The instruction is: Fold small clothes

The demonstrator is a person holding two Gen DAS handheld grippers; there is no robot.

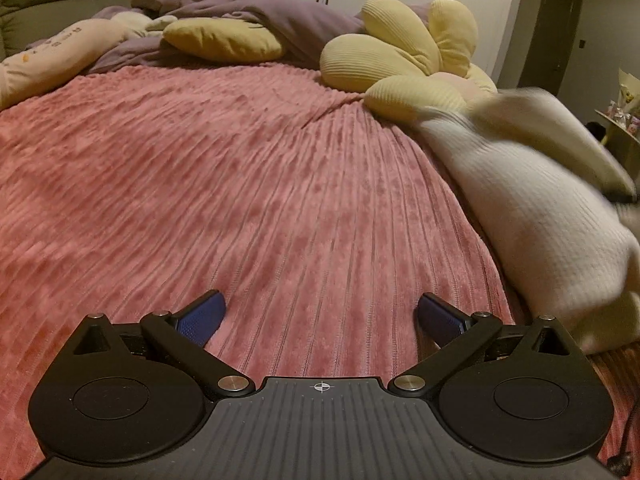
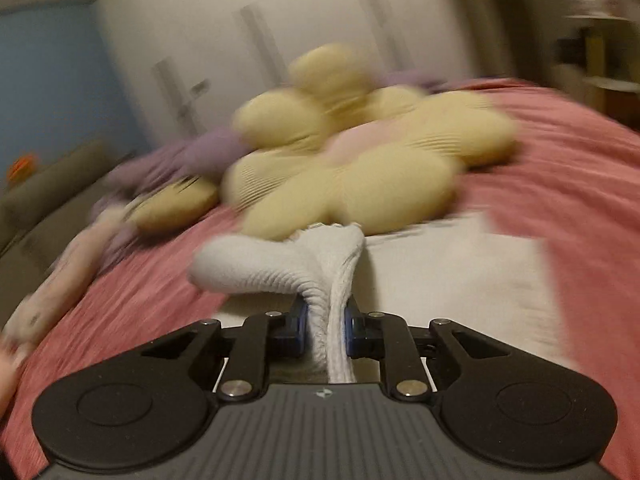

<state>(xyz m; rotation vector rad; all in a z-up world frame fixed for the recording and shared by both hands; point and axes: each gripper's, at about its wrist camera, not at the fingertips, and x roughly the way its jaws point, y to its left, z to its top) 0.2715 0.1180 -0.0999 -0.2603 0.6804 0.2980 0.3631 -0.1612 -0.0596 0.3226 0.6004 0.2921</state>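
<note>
Our left gripper [image 1: 320, 316] stands wide, its two blue pads [image 1: 200, 316] over the bare pink bedspread [image 1: 240, 184] with nothing between them. Our right gripper [image 2: 325, 330] is narrow, pinching a bunched fold of one white knit garment [image 2: 280, 268]; the cloth rises from the pads and flops to the left. More white cloth lies flat on the bedspread just beyond it. From the left wrist, the same garment [image 1: 528, 208] shows blurred at the right edge of the bed. Beyond it lies one yellow flower cushion [image 1: 404, 60] with a pink centre, one smaller yellow pillow [image 1: 224, 40] to its left, and one purple quilt [image 1: 240, 8] behind both.
</note>
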